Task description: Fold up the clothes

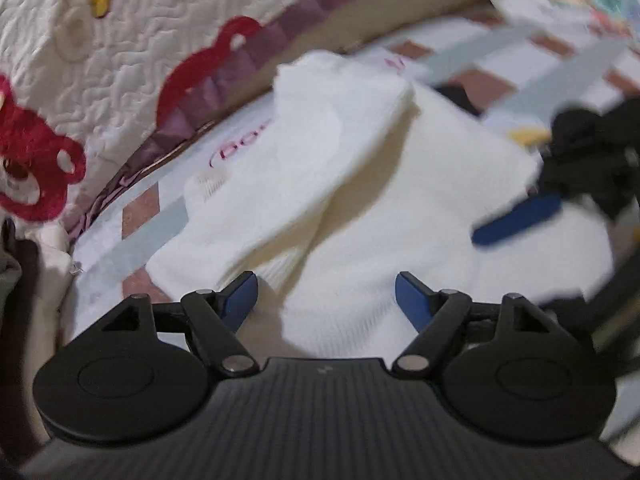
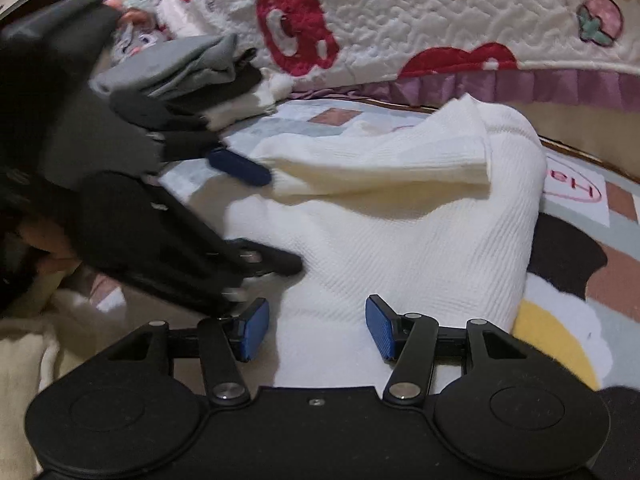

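On patterned bedding (image 2: 568,280), white ribbed garment (image 2: 400,240) lies folded.

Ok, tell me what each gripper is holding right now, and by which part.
Nothing is held. The left gripper and right gripper both stand open above the white garment, with no fabric pinched between the pads.

A home, a bedroom by the look of it. Everything lies on soft bedding: a patchwork sheet (image 2: 344,118) of pale grey, white and dusty-pink squares, with a printed cartoon figure in black, white and yellow at its right side. Behind it rises a cream quilted bedspread (image 2: 440,12) with red appliqué shapes, a little strawberry and a purple ruffled trim. A pile of folded grey and dark clothes (image 2: 188,76) sits on the bed at the back left, and a white knitted garment (image 2: 400,220) is spread in the middle. All fabric, soft and domestic.
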### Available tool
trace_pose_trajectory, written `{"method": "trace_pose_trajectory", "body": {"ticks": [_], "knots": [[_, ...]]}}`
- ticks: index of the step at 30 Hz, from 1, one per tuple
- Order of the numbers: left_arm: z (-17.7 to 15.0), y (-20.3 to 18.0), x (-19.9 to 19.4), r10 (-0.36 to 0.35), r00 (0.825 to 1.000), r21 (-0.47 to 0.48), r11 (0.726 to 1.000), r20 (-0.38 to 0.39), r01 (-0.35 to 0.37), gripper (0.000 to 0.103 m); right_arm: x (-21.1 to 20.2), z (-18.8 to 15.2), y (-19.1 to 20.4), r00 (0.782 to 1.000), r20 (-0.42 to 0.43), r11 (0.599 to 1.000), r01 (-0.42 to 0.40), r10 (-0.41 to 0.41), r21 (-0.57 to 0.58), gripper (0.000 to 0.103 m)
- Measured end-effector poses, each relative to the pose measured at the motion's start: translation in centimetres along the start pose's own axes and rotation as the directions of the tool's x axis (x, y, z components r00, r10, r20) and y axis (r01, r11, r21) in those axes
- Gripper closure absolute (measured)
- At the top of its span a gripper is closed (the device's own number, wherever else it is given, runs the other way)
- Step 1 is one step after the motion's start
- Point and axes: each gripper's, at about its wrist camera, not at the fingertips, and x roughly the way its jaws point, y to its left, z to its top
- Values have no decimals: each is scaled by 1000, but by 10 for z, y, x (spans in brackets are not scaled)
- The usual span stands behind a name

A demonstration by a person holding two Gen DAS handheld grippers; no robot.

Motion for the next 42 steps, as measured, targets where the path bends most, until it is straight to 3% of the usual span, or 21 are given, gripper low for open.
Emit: {"method": "trace_pose_trajectory", "body": {"ticks": [2,4,6,8,11,12,14,15,18,20,21,23,26,27,29,30,31,33,36,41,42], "knots": [[1,4,2,17,999,-28,999,42,-16,27,-4,0,2,1000,-6,1000,1,-1,-28,44],[7,4,7,80,993,9,997,87,-81,27,-9,-1,6,1000,-5,998,21,-21,-66,45],[13,1,13,95,989,89,990,115,-106,27,-19,-1,8,997,23,994,72,-70,-85,45],[18,-7,22,40,996,201,978,85,-57,26,-30,0,7,990,61,988,129,-124,-85,45],[27,-17,33,43,995,357,931,94,-74,23,-35,-2,-4,976,66,974,214,-210,-73,43],[33,-8,35,29,996,326,944,83,-55,30,-33,-3,-7,970,53,967,240,-237,-82,42],[46,8,38,5,998,261,965,65,-22,75,-31,-5,-15,967,27,966,254,-253,-55,38],[50,19,39,34,997,218,975,65,-48,97,-32,-6,-18,971,26,971,238,-238,-23,38],[53,60,33,155,983,45,986,94,-160,97,-32,-9,-22,977,21,977,212,-213,29,37],[43,96,22,162,977,-164,977,137,-139,94,-31,-12,-25,980,18,979,196,-198,57,36],[36,114,16,165,972,-272,955,166,-115,91,-31,-13,-27,982,16,979,187,-189,75,36],[19,145,19,182,972,-410,906,150,-107,85,-29,-15,-31,985,11,979,171,-173,113,35],[-5,181,29,253,967,-522,830,40,-196,88,-31,-17,-29,981,11,972,192,-195,134,35],[-12,189,28,226,974,-556,812,18,-178,87,-32,-14,-26,976,16,970,213,-216,113,35],[-30,190,13,152,987,-613,785,56,-86,79,-35,-9,-19,964,29,963,261,-263,65,35],[-41,187,2,119,989,-637,770,87,-37,67,-37,-6,-18,960,32,959,277,-279,54,35],[-50,179,-5,72,991,-641,767,109,15,57,-38,-3,-17,955,35,955,292,-294,43,35],[-58,169,-12,-22,991,-635,766,133,102,57,-42,3,-18,948,34,948,315,-316,49,35],[-58,161,-13,-128,980,-621,760,150,194,56,-46,9,-16,946,41,946,321,-322,45,35],[-58,151,-19,-313,933,-647,677,177,350,49,-43,8,-13,951,12,950,308,-309,53,35],[-58,147,-24,-310,935,-632,693,171,346,49,-43,7,-15,953,7,951,300,-301,77,35]]}}
